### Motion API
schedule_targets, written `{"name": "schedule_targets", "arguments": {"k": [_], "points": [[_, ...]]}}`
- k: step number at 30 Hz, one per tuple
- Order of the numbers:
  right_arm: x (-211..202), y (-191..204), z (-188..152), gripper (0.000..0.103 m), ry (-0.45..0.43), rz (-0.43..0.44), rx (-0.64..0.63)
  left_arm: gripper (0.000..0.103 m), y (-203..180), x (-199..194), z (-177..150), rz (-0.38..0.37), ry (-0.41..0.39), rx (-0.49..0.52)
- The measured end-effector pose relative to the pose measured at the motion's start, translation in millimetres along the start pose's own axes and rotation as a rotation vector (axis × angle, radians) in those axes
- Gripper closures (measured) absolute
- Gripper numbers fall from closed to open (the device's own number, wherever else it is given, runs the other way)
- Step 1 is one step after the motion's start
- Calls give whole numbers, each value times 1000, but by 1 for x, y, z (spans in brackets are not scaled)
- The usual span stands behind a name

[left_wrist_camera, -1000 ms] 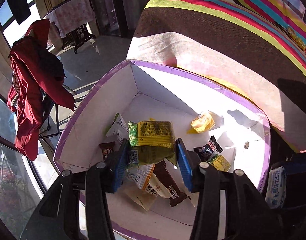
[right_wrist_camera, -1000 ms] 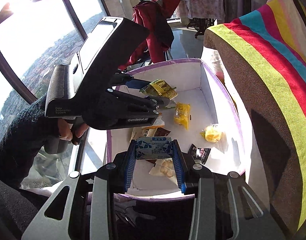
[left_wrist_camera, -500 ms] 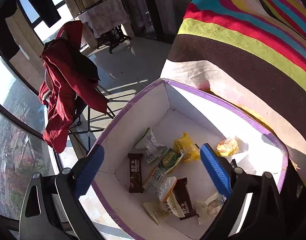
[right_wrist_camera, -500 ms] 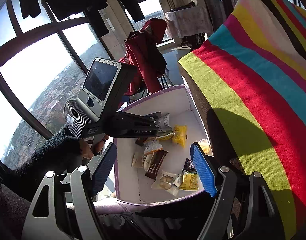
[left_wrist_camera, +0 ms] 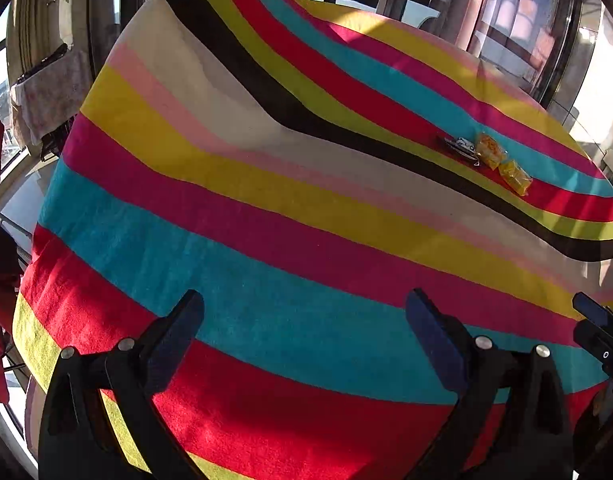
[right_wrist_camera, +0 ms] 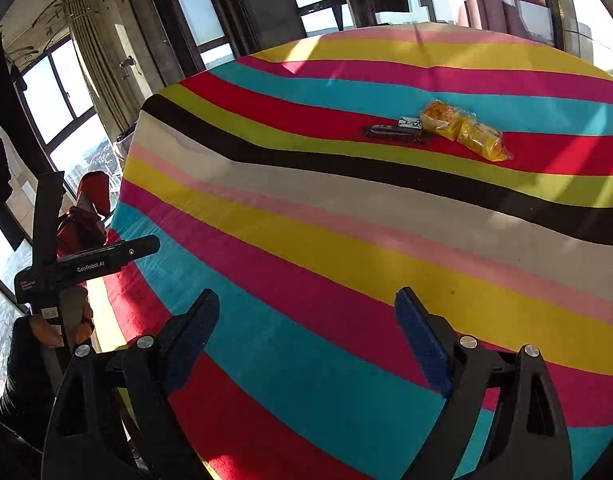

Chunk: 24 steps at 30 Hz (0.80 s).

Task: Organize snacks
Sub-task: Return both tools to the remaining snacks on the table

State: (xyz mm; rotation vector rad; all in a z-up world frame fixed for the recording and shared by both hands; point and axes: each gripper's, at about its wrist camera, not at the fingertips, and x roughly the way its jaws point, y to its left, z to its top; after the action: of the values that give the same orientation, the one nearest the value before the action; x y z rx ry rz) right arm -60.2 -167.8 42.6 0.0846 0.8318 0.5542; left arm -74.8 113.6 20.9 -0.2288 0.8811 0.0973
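Showing only rightward: hand [right_wrist_camera: 46, 332] gripping handle

Left tongs [left_wrist_camera: 304, 334] angle downward with jaws spreading apart and nothing between the blue pads [left_wrist_camera: 434, 344]. Right tongs [right_wrist_camera: 306, 332] tilt down too, jaws also opening and empty. In the right wrist view, a dark-sleeved hand [right_wrist_camera: 46, 330] grips the left handle.

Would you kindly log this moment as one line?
left gripper: jaws opening, empty | right gripper: jaws opening, empty | snacks: on striped cloth
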Motion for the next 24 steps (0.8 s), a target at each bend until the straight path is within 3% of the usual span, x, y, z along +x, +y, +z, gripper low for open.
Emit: {"name": "schedule_targets", "arguments": {"k": [5,7,10,14,17,21,24], "points": [[11,-73,8,16,45,-174,64,2,-91,50,19,-51,19,199],[21,-85,16,16,66,-228,26,2,-110,64,19,-65,26,238],[35,-109,29,16,91,-282,-47,2,-124,78,17,-25,64,289],[59,-129,62,16,101,-275,-110,2,-114,79,18,-82,64,253],[82,-145,91,16,87,-259,-125,2,-116,79,15,-60,66,269],[109,-166,126,16,96,-187,-89,2,-122,81,13,-13,79,312],[125,-182,149,16,119,-71,-10,2,-121,81,12,-17,78,309]]}}
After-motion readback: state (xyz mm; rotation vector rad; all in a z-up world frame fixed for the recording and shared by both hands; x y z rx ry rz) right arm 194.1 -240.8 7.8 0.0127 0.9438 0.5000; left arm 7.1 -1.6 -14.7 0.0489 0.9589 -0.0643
